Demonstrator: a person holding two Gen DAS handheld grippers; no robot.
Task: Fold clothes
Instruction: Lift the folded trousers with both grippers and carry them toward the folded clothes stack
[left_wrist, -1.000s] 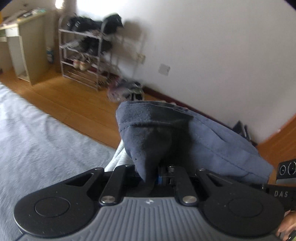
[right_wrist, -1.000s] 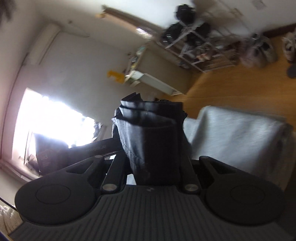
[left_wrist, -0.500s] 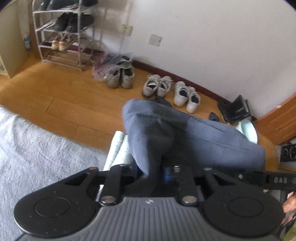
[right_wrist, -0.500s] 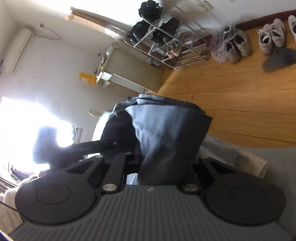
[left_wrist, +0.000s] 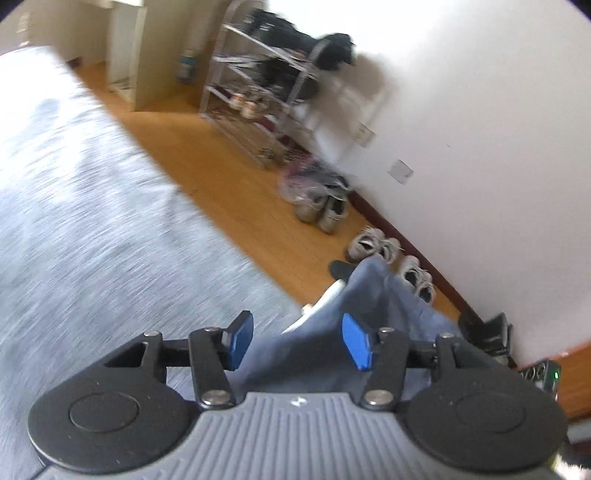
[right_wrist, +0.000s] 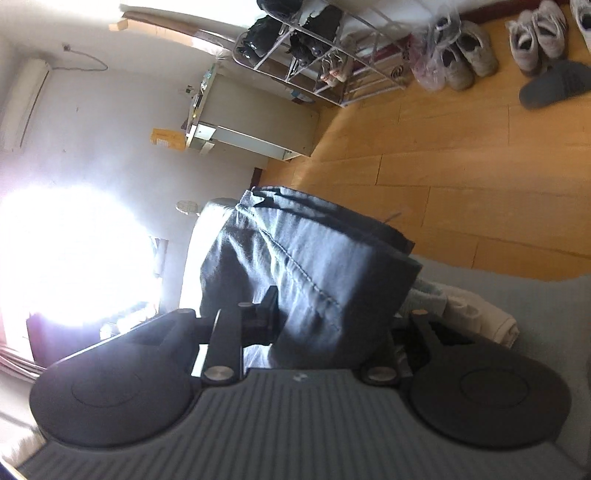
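The blue-grey garment (right_wrist: 314, 280) is a soft woven cloth, folded into thick stacked layers, with a raised seam and a line of topstitching running along its upper face. In the right wrist view it forms a blunt, roughly rectangular bundle whose long axis runs forward, away from the right gripper (right_wrist: 325, 314), and its layered end faces the wooden floor (right_wrist: 461, 155). It lies on the grey bedcover (left_wrist: 92, 229), a nubby, matt textile, just beside a rolled white cloth (right_wrist: 480, 314).

The right gripper's jaws have just been opening. The garment still fills the space between them; its bulk hides the far finger, so contact cannot be told.

The left gripper (left_wrist: 299, 341) has also just been opening. Its blue pads (left_wrist: 356, 341) stand clearly apart, and the garment (left_wrist: 369, 295) lies between and beyond them without being pinched. Here the cloth's ridge points toward the white wall (left_wrist: 480, 110).

Beyond the garment, on the smooth plank floor, stand pairs of pale sneakers (left_wrist: 373, 245) along the skirting. Further from the garment is a chrome wire shoe rack (left_wrist: 273, 96), loaded with dark footwear.
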